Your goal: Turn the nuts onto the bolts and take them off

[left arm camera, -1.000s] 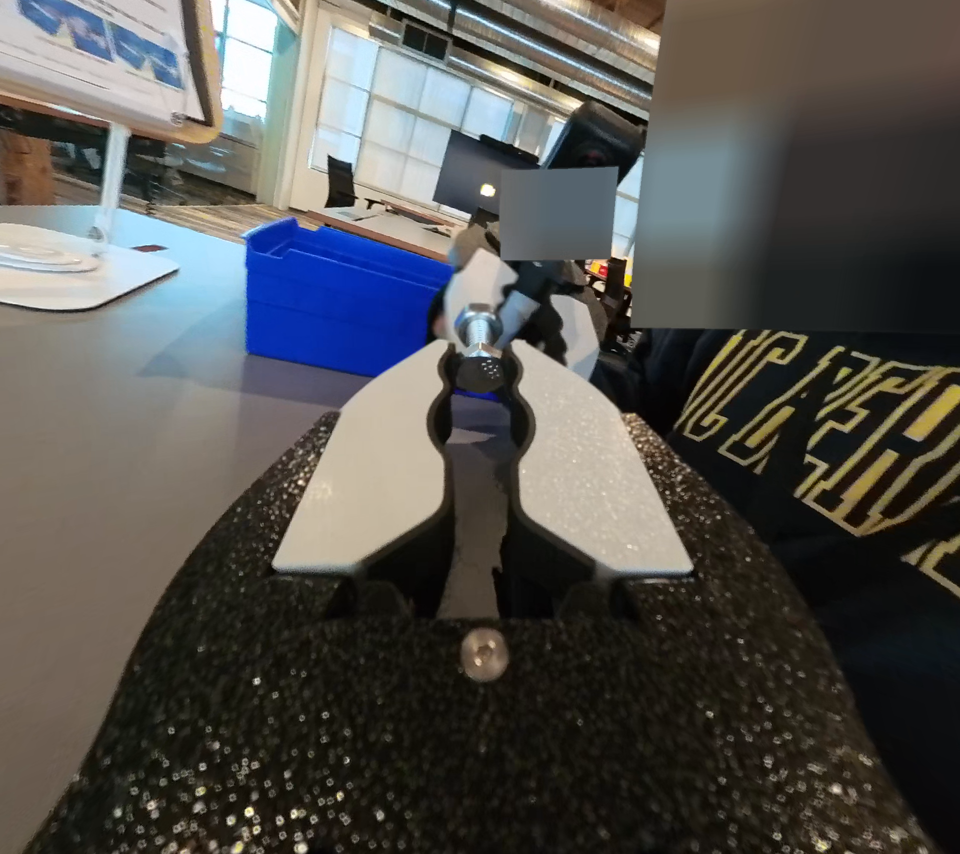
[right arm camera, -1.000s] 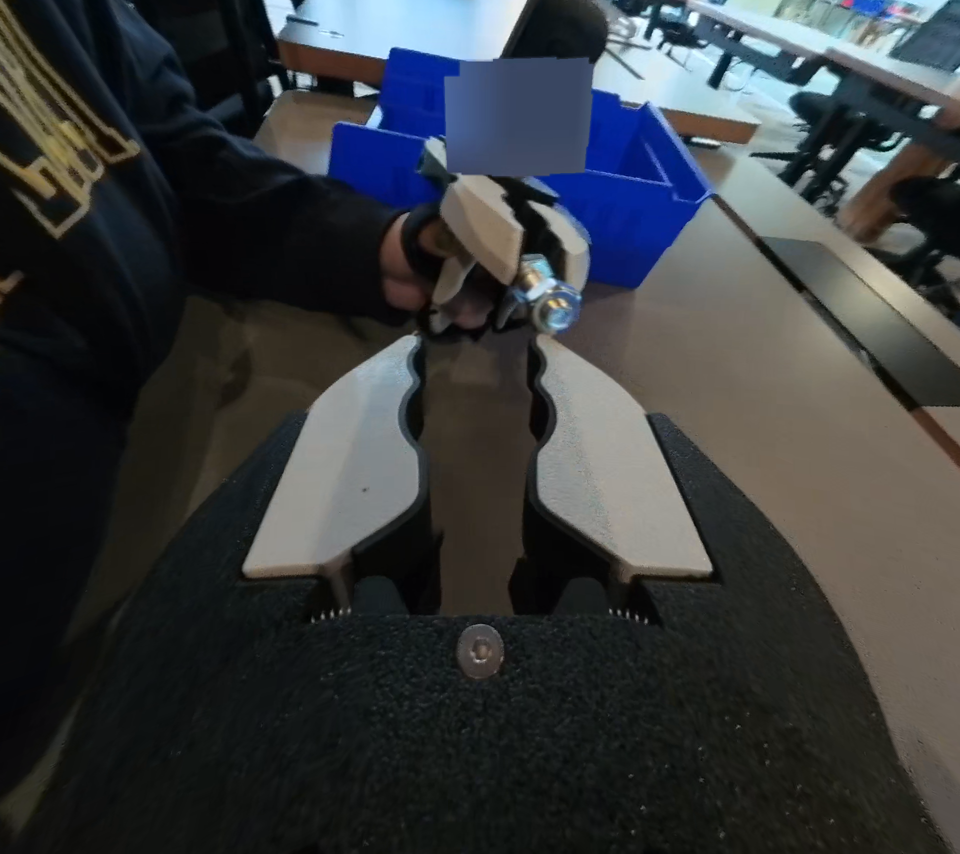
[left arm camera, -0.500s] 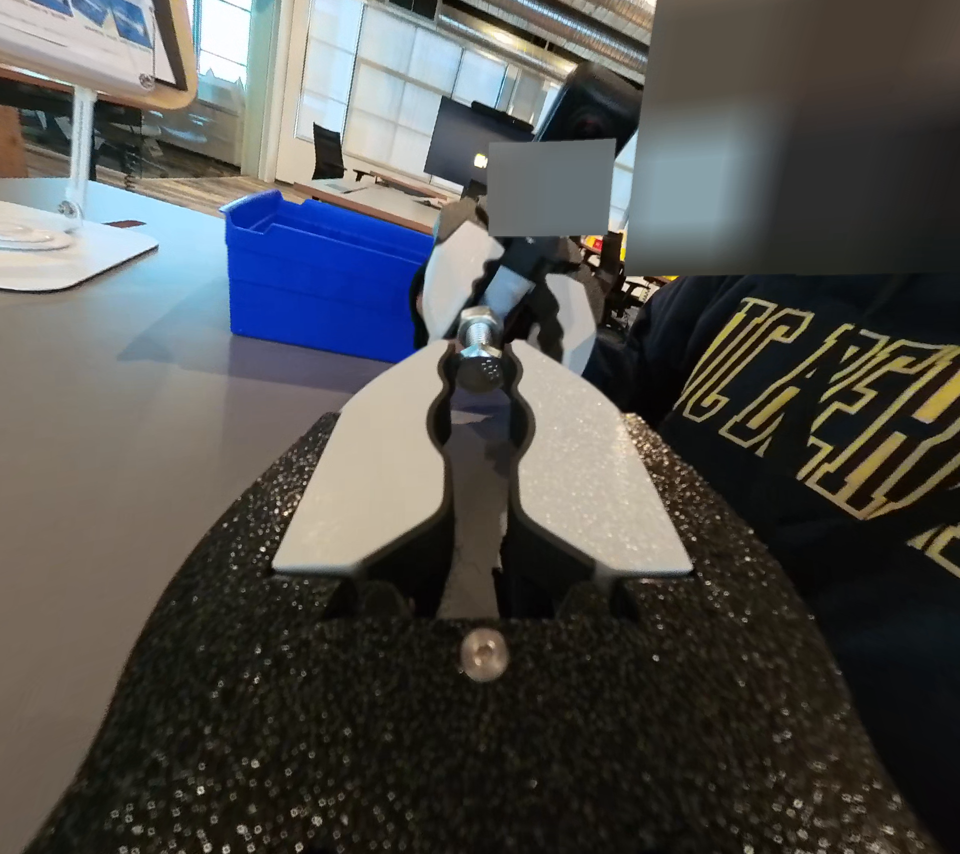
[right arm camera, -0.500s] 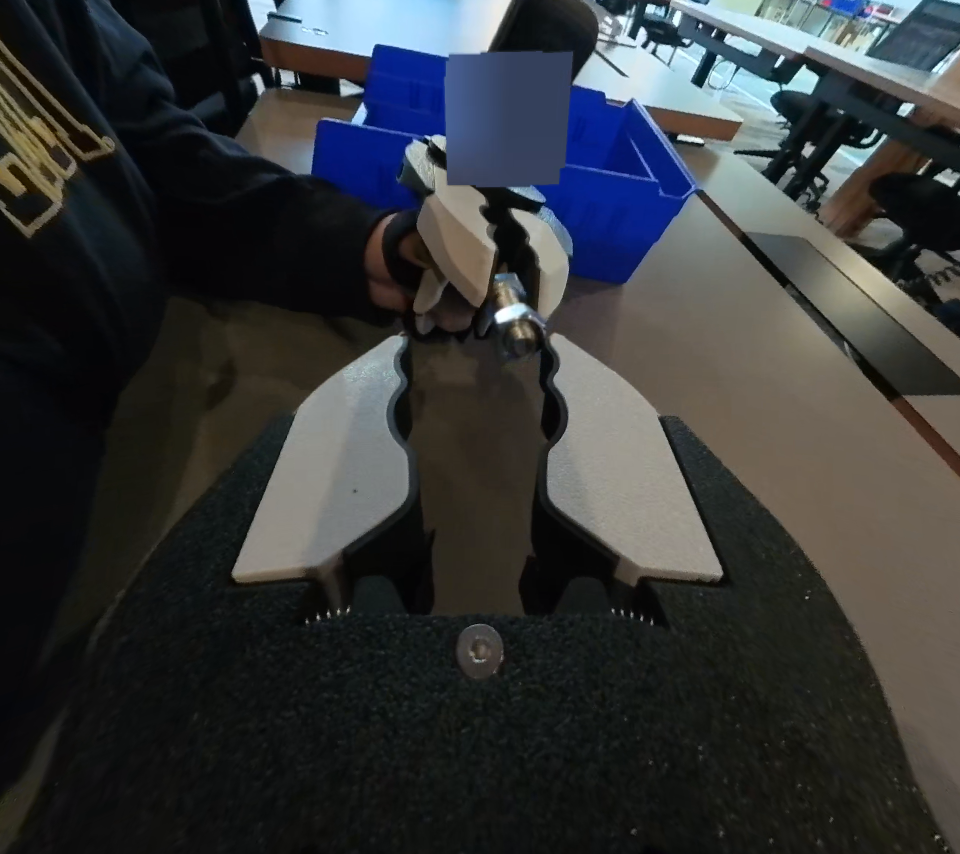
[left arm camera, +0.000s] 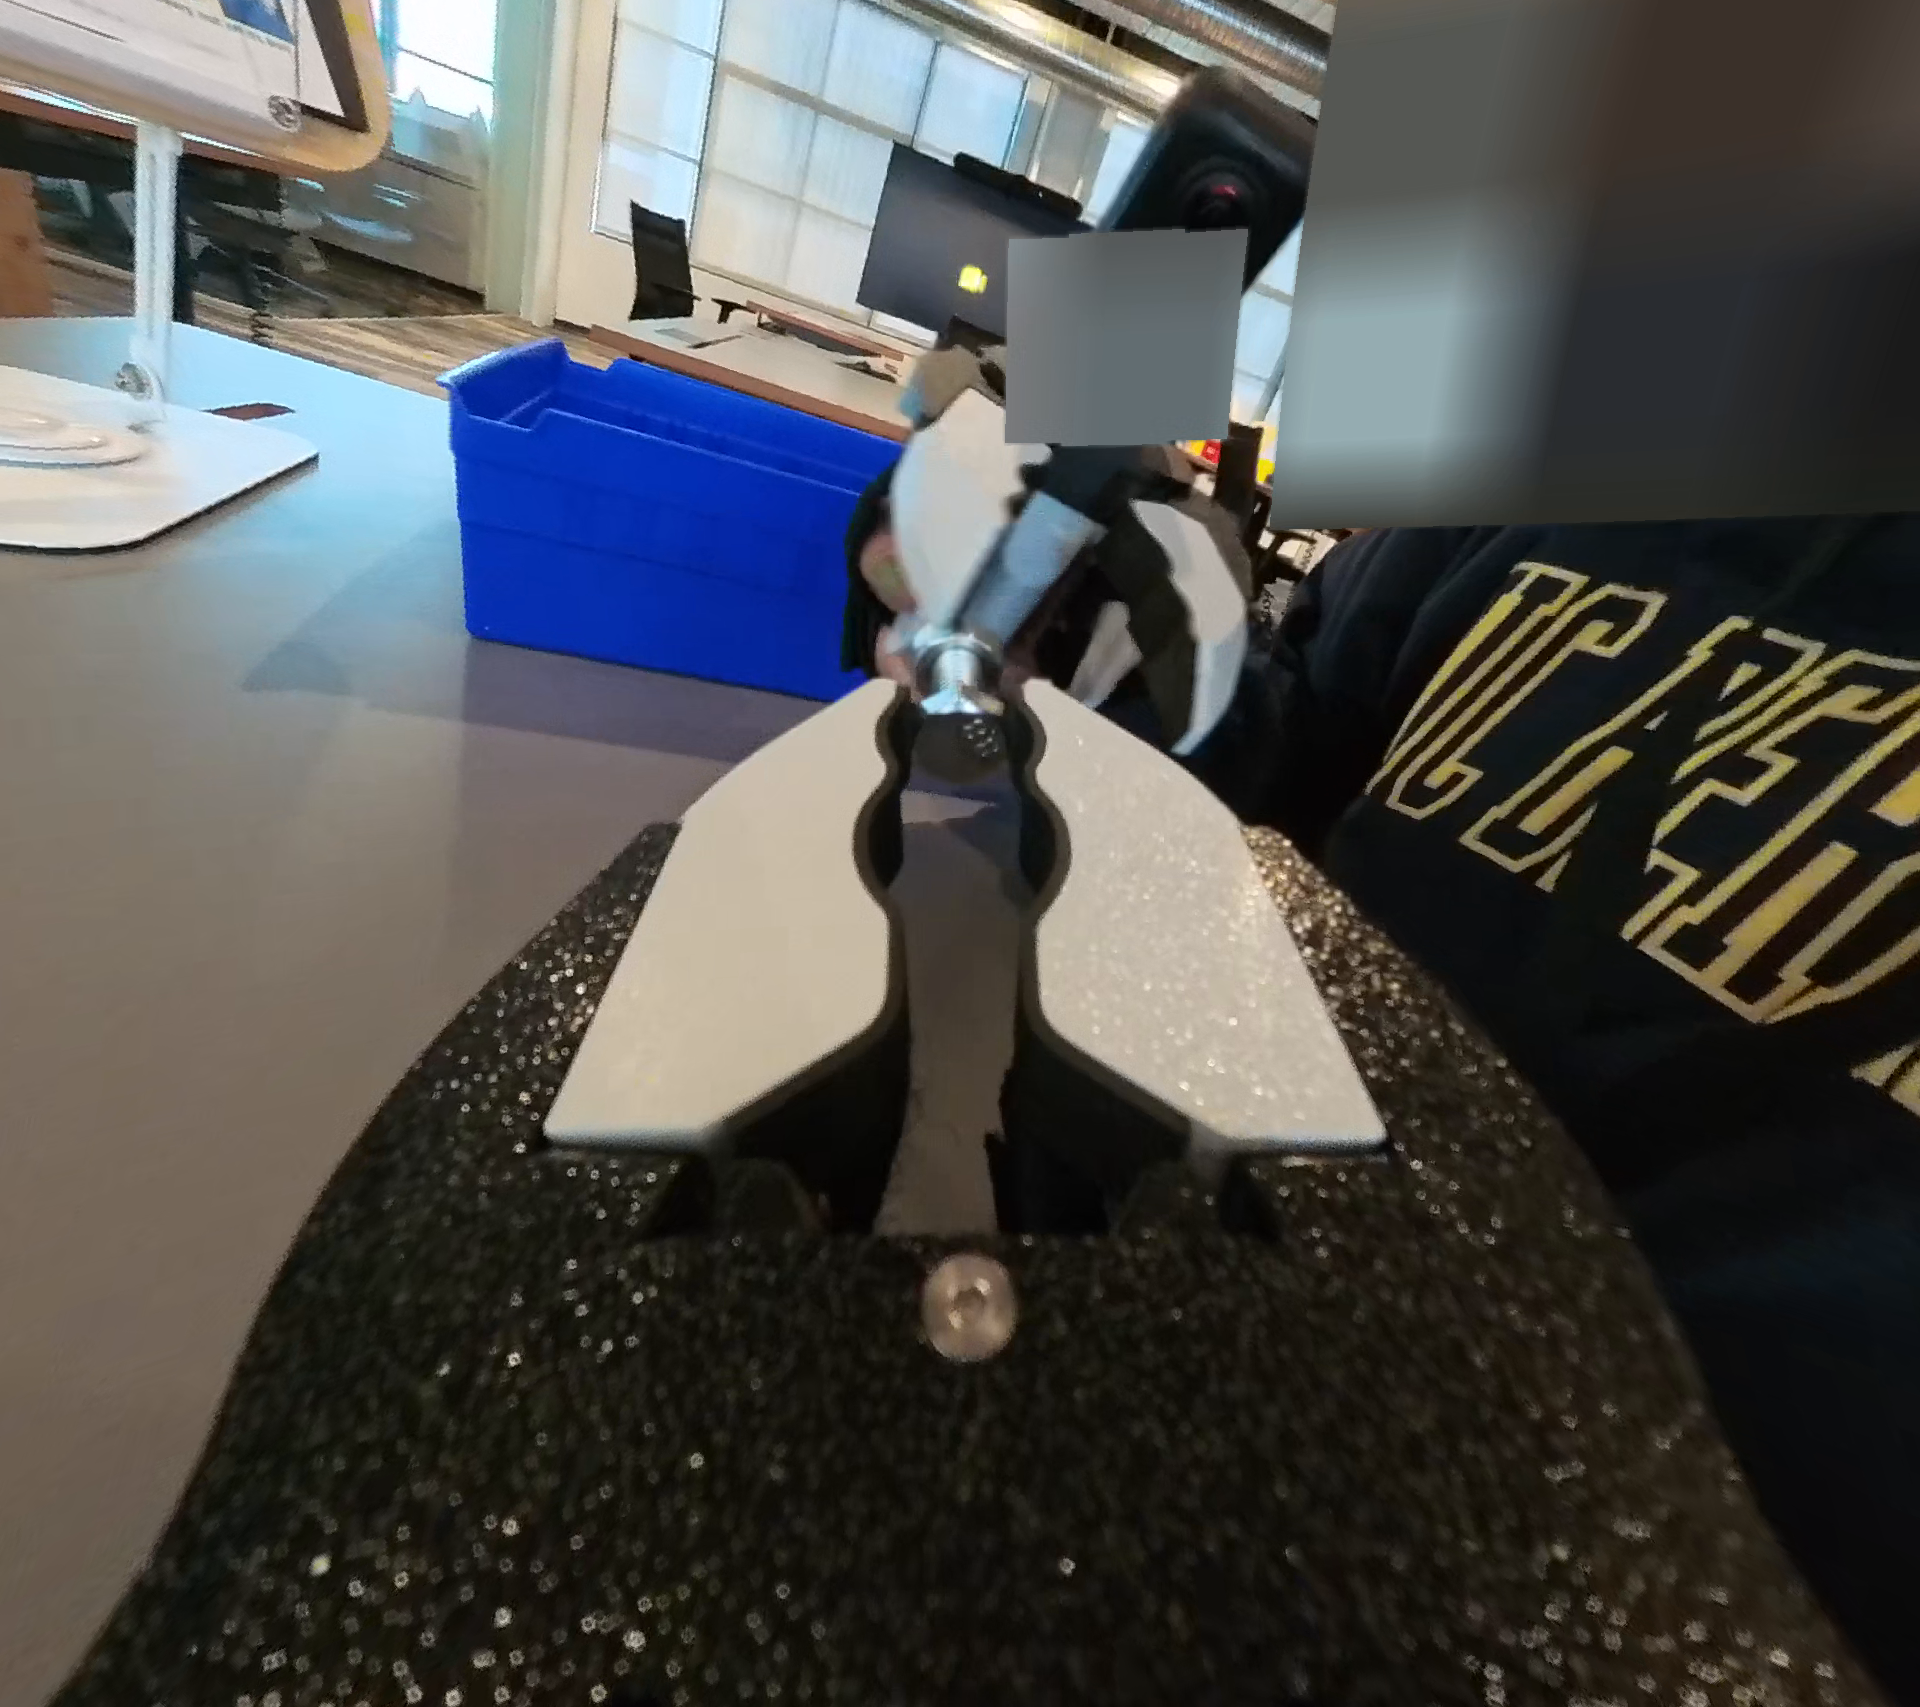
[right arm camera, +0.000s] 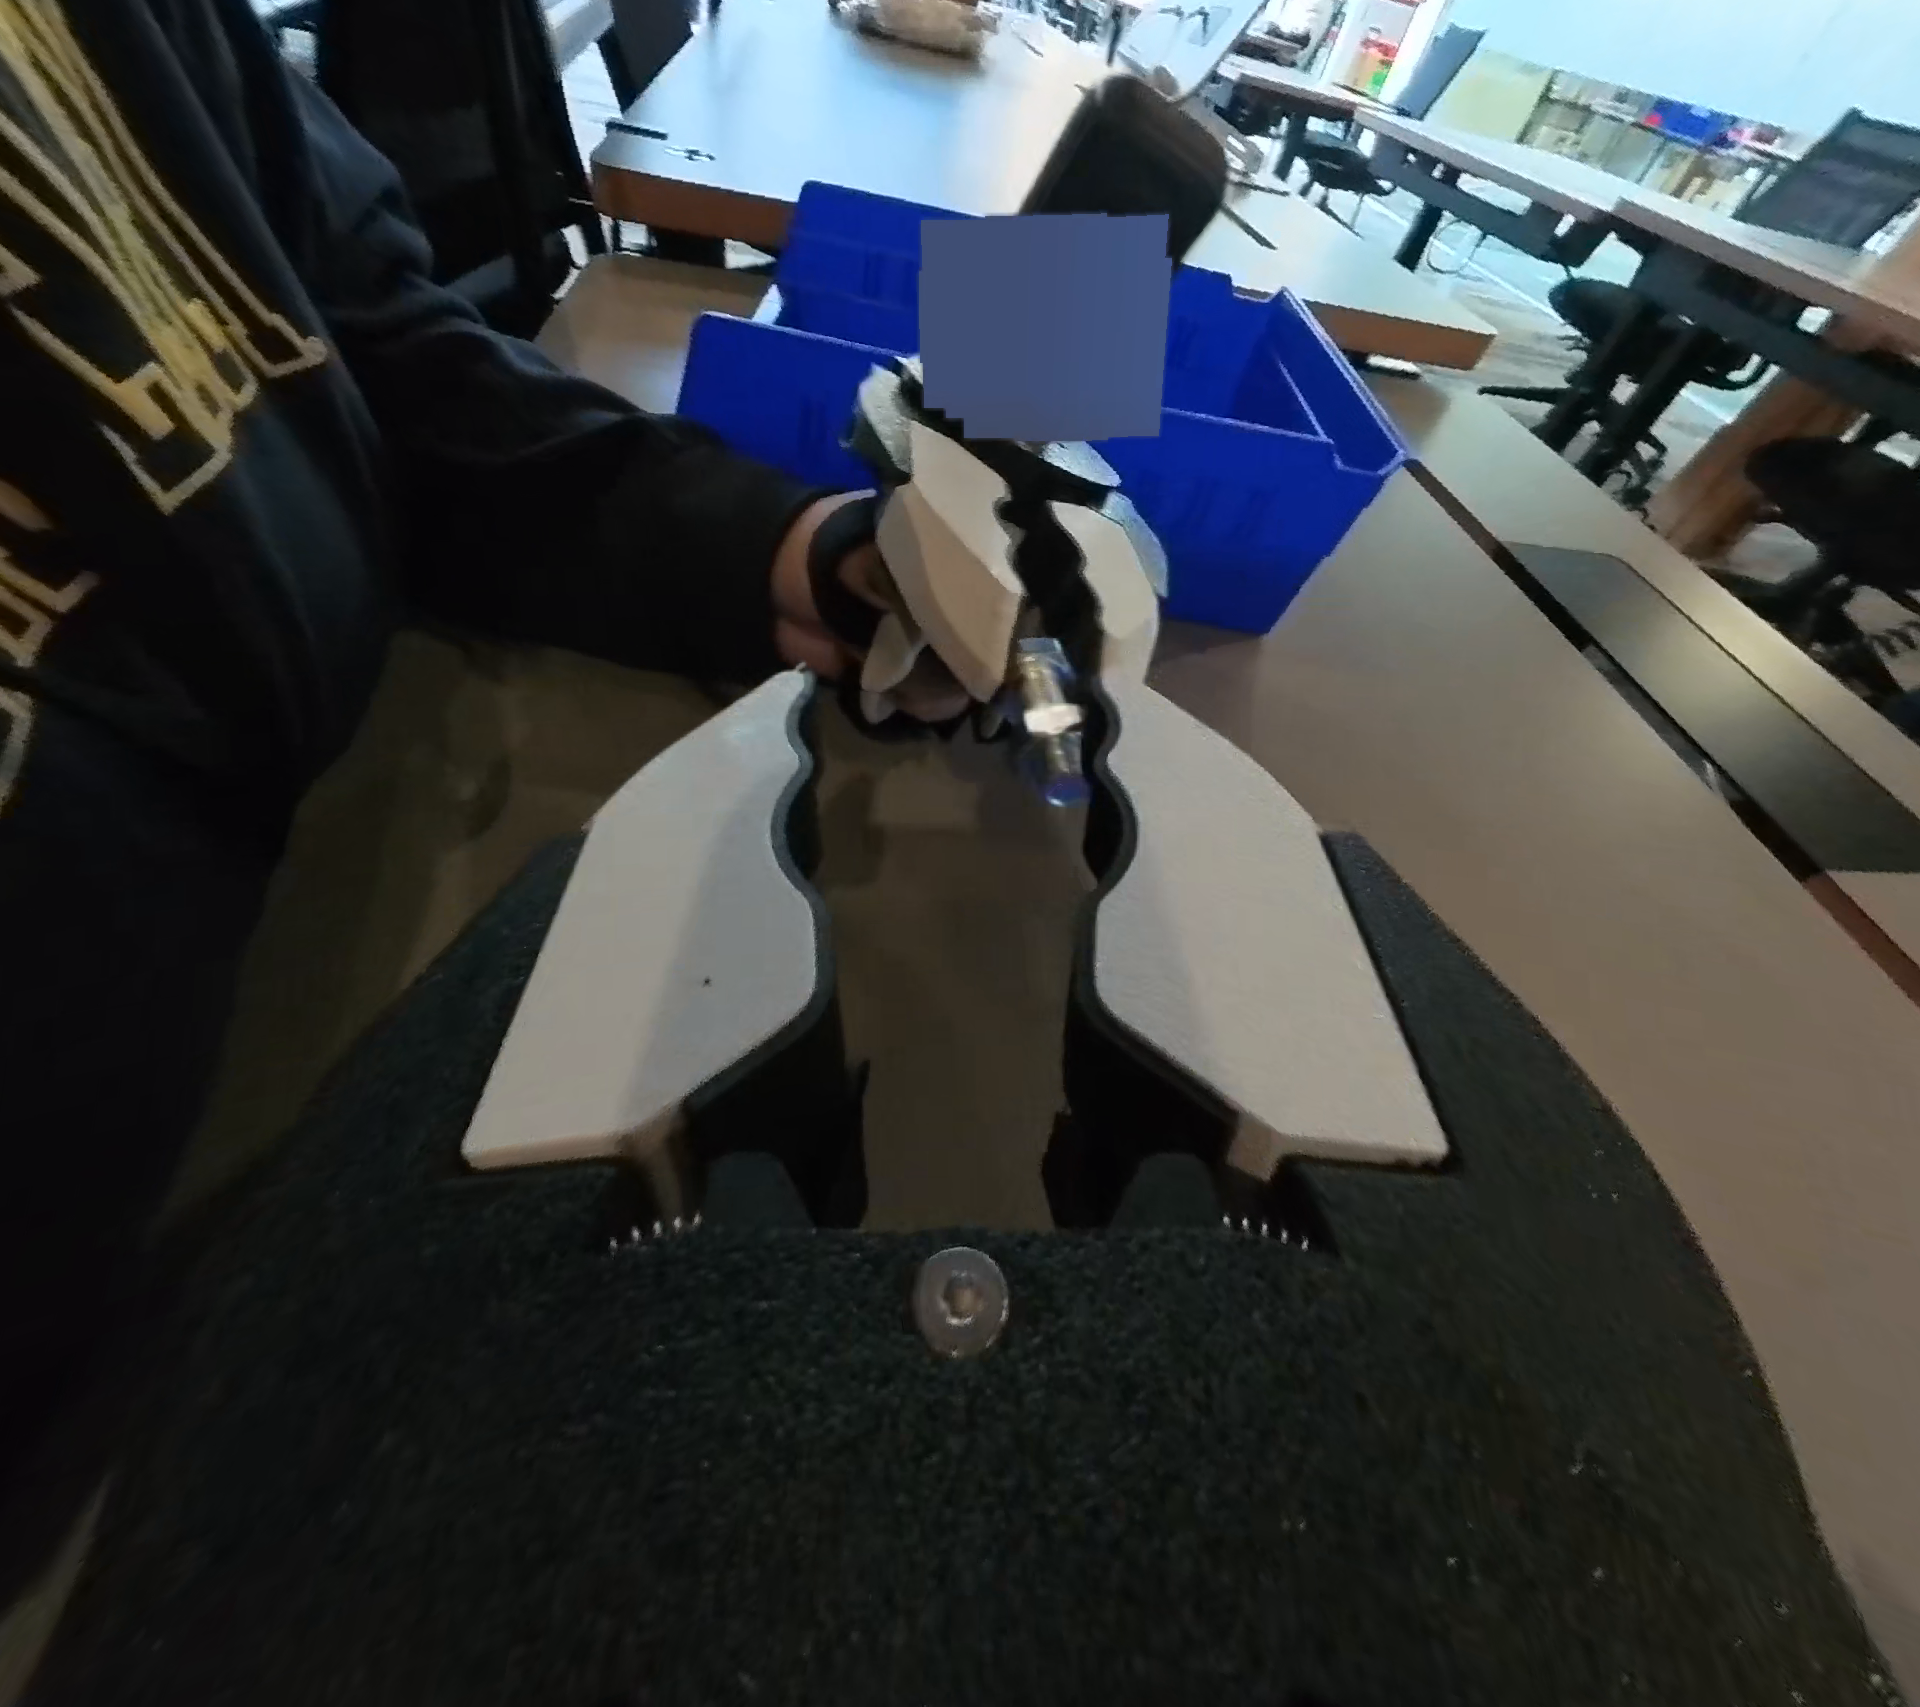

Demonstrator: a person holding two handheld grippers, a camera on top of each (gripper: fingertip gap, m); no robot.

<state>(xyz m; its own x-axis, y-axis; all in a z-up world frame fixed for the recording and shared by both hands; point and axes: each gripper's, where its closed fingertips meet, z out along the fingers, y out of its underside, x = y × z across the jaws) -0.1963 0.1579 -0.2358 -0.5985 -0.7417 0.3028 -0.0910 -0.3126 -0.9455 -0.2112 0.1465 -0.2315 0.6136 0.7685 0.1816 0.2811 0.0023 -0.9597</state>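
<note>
A wide grey-brown counter (left arm camera: 260,826) fills the near ground, in an open office with large windows, exposed ceiling ducts and rows of other desks and black chairs farther back. A blue bin (left arm camera: 665,556) sits on the counter at mid distance, and in the right wrist view it shows as a divided bin (right arm camera: 1247,494) just behind the left gripper. At far left in the left wrist view a white stand (left arm camera: 135,452) carries a tilted board with printed pictures. A person in a dark sweatshirt (left arm camera: 1621,826) with yellow lettering stands close on the right of that view.

The left gripper (left arm camera: 961,738) is narrowed onto the head of a bolt (left arm camera: 961,727), the shank pointing away toward the right gripper (left arm camera: 1049,608), which blocks part of the bin behind. In the right wrist view the right gripper (right arm camera: 951,722) stands wide with nothing held; the bolt (right arm camera: 1049,722), carrying a nut, pokes out of the left gripper (right arm camera: 1023,618) and sits close to the right finger's inner edge. I cannot tell whether it touches that finger.
</note>
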